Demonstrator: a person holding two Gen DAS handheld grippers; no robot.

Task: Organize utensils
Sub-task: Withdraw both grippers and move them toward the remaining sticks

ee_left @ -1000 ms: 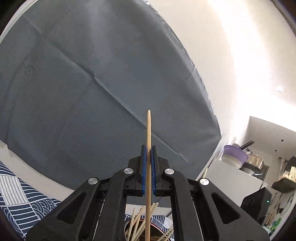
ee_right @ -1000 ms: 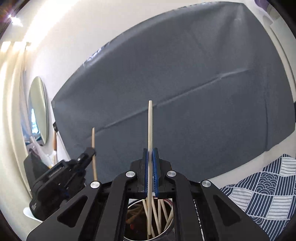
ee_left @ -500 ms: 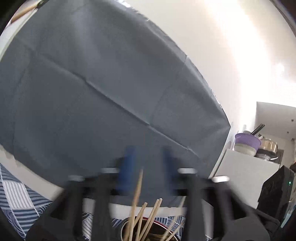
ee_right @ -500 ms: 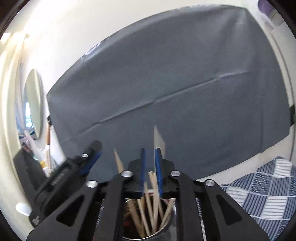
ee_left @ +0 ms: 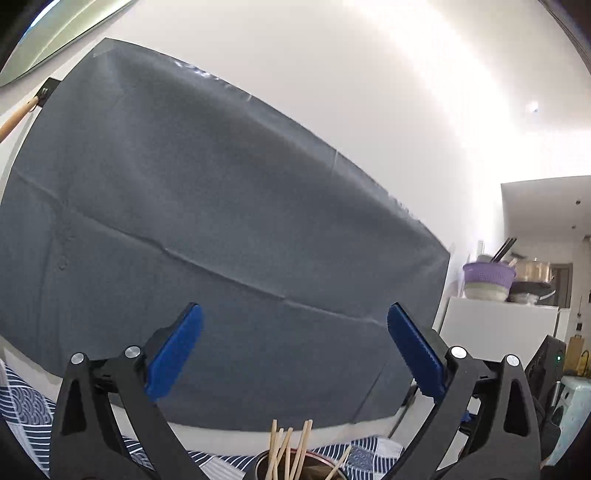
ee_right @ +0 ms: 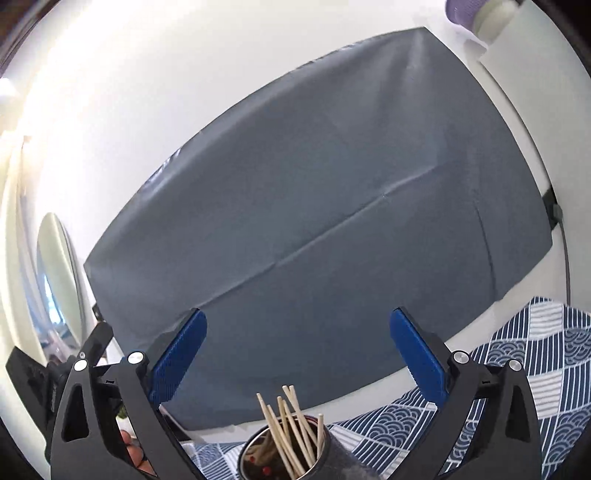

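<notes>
Behind both tongs, a dark grey cloth (ee_left: 229, 236) hangs on the white wall and fills most of each view; nothing stands between it and my jaws. In the left wrist view, at the far right, a white cabinet (ee_left: 498, 325) carries a purple basket (ee_left: 488, 275) on a pale bowl and a metal pot (ee_left: 533, 269). A mirror edge (ee_left: 44, 33) shows at the upper left, and a wooden handle (ee_left: 18, 116) pokes in at the left edge. In the right wrist view, an oval mirror (ee_right: 61, 280) sits at the left.

The table is covered with a blue-and-white patterned cloth (ee_right: 535, 373). On it stands one metal holder (ee_right: 321, 461), near the cloth's back edge, loaded with chopsticks (ee_right: 291, 424). I count about seven tips in the right view and about six in the left view (ee_left: 288, 450); the bundle overlaps, so the count is uncertain.

Left gripper (ee_left: 294, 347): jaws opening, blue pads far apart, nothing between them. The chopstick tips lie below the gap, centred, not touching either pad.

Right gripper (ee_right: 298, 350): jaws opening too, pads wide apart, nothing held. The holder sits directly below and between the fingers, sticks fanning upward but clear of the pads. The left gripper's black body (ee_right: 55, 373) shows at the left edge of the right view, beside the holder.
</notes>
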